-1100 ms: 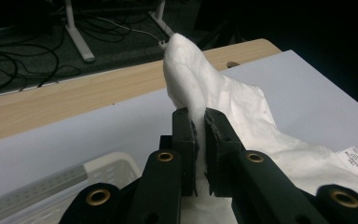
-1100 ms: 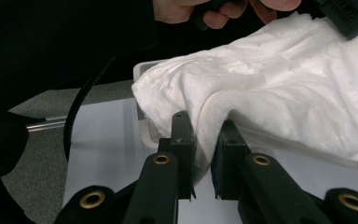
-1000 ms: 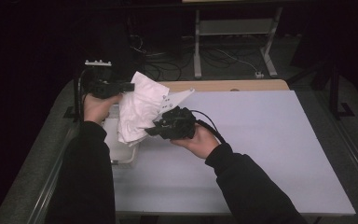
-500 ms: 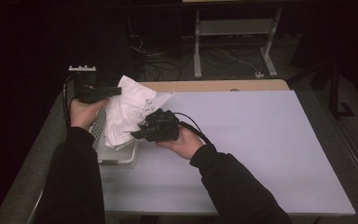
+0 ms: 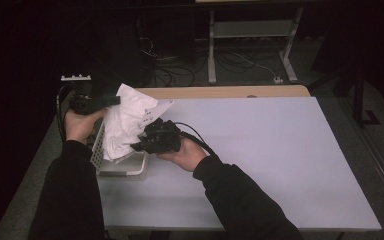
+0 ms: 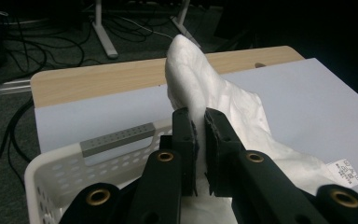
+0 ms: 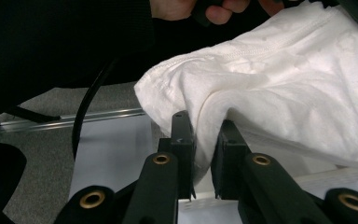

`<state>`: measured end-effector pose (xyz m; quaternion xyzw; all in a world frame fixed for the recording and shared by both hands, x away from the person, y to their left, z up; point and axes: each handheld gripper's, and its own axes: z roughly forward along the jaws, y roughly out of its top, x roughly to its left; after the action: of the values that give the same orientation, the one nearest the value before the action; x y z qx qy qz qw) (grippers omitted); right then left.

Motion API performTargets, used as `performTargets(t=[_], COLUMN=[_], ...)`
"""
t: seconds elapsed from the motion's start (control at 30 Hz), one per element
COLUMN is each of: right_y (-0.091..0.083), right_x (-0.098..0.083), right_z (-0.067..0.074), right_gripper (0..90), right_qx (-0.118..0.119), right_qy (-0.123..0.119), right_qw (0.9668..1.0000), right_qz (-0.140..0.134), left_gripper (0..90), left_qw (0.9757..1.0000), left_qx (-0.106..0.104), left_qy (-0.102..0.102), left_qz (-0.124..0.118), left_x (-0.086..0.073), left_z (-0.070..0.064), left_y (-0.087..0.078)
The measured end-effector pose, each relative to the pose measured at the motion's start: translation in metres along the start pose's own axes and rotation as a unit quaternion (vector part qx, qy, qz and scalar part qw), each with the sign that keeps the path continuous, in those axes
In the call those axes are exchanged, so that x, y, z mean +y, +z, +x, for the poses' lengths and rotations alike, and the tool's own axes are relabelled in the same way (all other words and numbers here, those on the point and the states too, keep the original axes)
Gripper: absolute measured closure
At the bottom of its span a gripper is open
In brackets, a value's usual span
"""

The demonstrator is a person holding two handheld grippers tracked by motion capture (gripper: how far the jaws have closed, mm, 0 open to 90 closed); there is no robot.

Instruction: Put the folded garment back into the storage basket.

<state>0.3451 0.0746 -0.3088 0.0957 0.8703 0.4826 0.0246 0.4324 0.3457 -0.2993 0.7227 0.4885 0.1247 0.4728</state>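
A white garment (image 5: 125, 122) with a small printed label hangs bunched over a white perforated basket (image 5: 125, 169) at the table's left edge. My left gripper (image 5: 114, 100) is shut on the garment's upper fold (image 6: 186, 74), which rises between the jaws in the left gripper view above the basket's rim (image 6: 74, 161). My right gripper (image 5: 136, 147) is shut on a lower hem of the same garment (image 7: 270, 84), just above the basket. In the right gripper view the cloth bulges between the pads, with the other hand (image 7: 214, 9) behind it.
The table (image 5: 260, 150) has a pale lilac top with a wooden strip (image 5: 230, 92) along its far edge. Beyond it on the dark floor are cables and a metal stand (image 5: 250, 35). The basket sits near the table's left edge.
Both hands have carried the garment leftward and slightly down, from over the table's left part to over the basket. The grips are unchanged.
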Motion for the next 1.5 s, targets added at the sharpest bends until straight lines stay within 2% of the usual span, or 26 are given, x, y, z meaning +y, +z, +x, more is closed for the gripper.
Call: performTargets(t=[0.47,0.6,0.63,0.7,0.9,1.17,1.5], right_y=[0.025,0.031,0.035,0.037,0.047,0.058,0.069], right_x=[-0.005,-0.006,-0.008,-0.009,-0.014,-0.019,-0.026], right_z=[-0.003,-0.004,-0.004,-0.004,-0.007,-0.01,-0.015], right_gripper=[79.2,79.2,79.2,79.3,79.3,79.3,79.2], right_qx=[0.015,0.017,0.018,0.018,0.024,0.018,0.006], right_qy=[0.016,0.018,0.022,0.024,0.033,0.041,0.048], right_qw=[0.9998,0.9997,0.9996,0.9995,0.9991,0.9989,0.9982], right_qz=[0.002,0.005,0.006,0.003,0.002,0.012,0.035], left_gripper=[82.3,82.3,82.3,82.3,82.4,82.4,82.3], left_qw=[0.9997,0.9998,0.9995,0.9993,0.9992,0.9993,0.9987], left_qx=[0.0,0.003,0.002,0.002,0.006,0.009,0.009], left_qy=[-0.023,-0.022,-0.031,-0.036,-0.038,-0.037,-0.051], left_qz=[-0.006,-0.002,-0.004,-0.005,-0.006,-0.006,-0.005], left_x=[-0.016,-0.019,-0.024,-0.027,-0.031,-0.034,-0.044], left_z=[0.017,0.019,0.024,0.027,0.031,0.036,0.044], left_y=[0.0,0.0,0.0,0.0,-0.001,0.004,0.01])
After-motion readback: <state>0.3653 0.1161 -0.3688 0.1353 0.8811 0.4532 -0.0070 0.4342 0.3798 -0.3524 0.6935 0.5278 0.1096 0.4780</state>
